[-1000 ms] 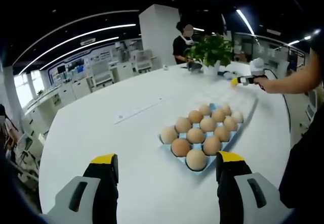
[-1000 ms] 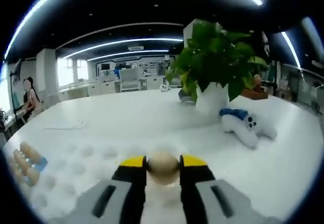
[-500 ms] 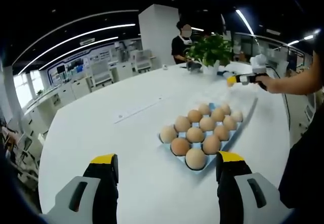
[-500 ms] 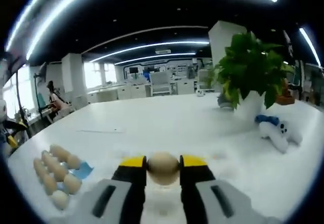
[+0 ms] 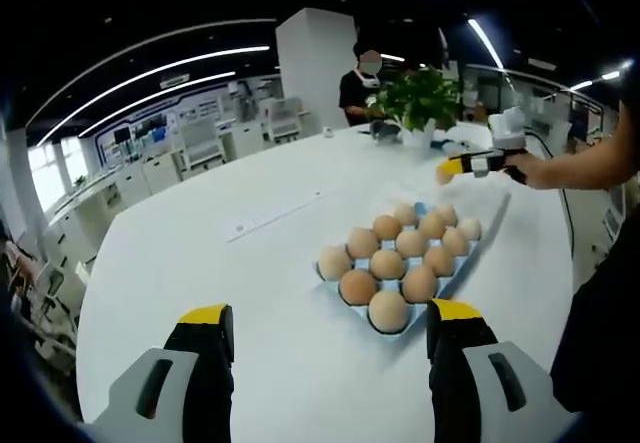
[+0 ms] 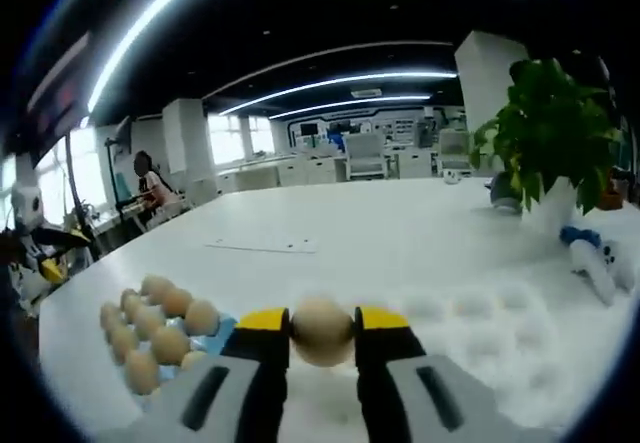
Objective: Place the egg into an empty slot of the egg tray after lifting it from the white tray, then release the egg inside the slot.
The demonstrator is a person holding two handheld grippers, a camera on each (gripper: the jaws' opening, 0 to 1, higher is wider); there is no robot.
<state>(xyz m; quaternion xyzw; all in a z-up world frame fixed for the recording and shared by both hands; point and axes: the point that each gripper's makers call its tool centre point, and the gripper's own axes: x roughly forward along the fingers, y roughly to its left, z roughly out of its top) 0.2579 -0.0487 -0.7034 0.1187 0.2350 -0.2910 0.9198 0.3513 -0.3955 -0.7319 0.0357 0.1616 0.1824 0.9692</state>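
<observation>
A tan egg [image 6: 322, 333] is pinched between the yellow tips of my right gripper [image 6: 322, 321], which is shut on it and held above the white dimpled tray [image 6: 470, 313]. The blue egg tray [image 6: 218, 325], holding several eggs, lies low on the left. In the left gripper view the egg tray [image 5: 455, 278] sits mid-table with the white tray [image 5: 488, 203] just behind it. Over the white tray hovers my right gripper [image 5: 452, 167] with the egg [image 5: 443, 172]. My left gripper [image 5: 330, 328] stands open near the table's front, with nothing between its jaws.
A potted plant [image 5: 415, 98] and a white plush toy [image 6: 600, 263] stand at the far side of the round white table [image 5: 200, 253]. A person [image 5: 358, 83] stands behind the plant. A hand [image 5: 530, 168] holds the right gripper.
My right gripper has carried the egg leftward over the white tray, closer to the egg tray, which has come further into its view. The left gripper has stayed put and open.
</observation>
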